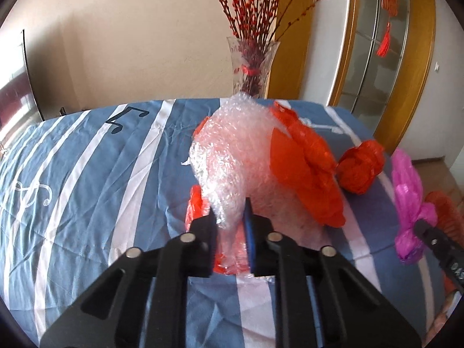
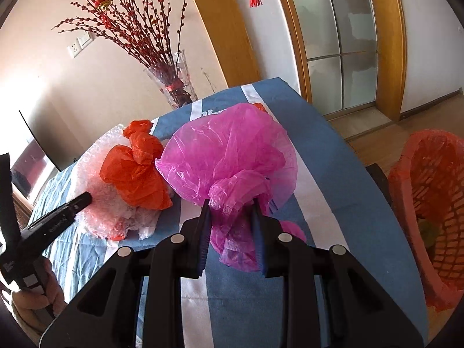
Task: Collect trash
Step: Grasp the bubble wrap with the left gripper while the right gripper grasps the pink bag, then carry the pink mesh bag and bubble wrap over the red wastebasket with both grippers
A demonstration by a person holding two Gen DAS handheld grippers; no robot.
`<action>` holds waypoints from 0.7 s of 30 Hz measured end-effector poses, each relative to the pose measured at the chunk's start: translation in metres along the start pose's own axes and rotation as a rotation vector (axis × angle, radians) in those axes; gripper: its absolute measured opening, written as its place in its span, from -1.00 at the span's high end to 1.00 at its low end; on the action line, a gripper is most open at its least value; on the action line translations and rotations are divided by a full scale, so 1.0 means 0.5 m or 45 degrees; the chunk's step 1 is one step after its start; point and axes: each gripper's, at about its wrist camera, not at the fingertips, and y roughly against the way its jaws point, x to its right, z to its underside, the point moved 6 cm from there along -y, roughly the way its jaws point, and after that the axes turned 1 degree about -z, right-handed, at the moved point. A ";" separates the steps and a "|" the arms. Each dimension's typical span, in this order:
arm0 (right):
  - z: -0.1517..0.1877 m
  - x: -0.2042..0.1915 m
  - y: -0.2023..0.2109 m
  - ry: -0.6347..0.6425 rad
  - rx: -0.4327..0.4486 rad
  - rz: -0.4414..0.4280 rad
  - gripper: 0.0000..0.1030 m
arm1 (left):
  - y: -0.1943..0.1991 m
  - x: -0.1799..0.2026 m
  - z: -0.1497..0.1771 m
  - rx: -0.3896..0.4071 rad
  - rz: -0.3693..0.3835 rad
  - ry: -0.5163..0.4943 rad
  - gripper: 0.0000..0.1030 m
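Note:
A wad of clear bubble wrap (image 1: 232,150) lies on the blue-and-white striped cloth (image 1: 87,174), with a red plastic bag (image 1: 304,174) draped over its right side. My left gripper (image 1: 230,211) is shut on the near end of the bubble wrap. Right of it sits a crumpled red bag (image 1: 361,165). My right gripper (image 2: 231,206) is shut on the knotted end of a pink plastic bag (image 2: 232,150), which puffs out above the cloth. The left gripper's finger (image 2: 84,198) shows at the left in the right wrist view, against the bubble wrap (image 2: 101,211).
A red mesh basket (image 2: 429,203) lined with a red bag stands off the table's right edge. A glass vase (image 1: 252,66) of red branches stands at the far edge by the wall. A hand (image 2: 34,298) holds the left gripper. A small pink scrap (image 2: 293,229) lies near the right fingers.

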 end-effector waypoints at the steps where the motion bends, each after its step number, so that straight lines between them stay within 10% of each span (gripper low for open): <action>1: 0.000 -0.001 0.004 0.002 0.004 -0.001 0.47 | 0.009 0.000 0.000 0.007 0.011 0.007 0.74; 21: -0.001 0.008 0.126 0.020 0.116 -0.017 0.48 | 0.213 0.064 0.008 0.159 0.203 -0.011 0.80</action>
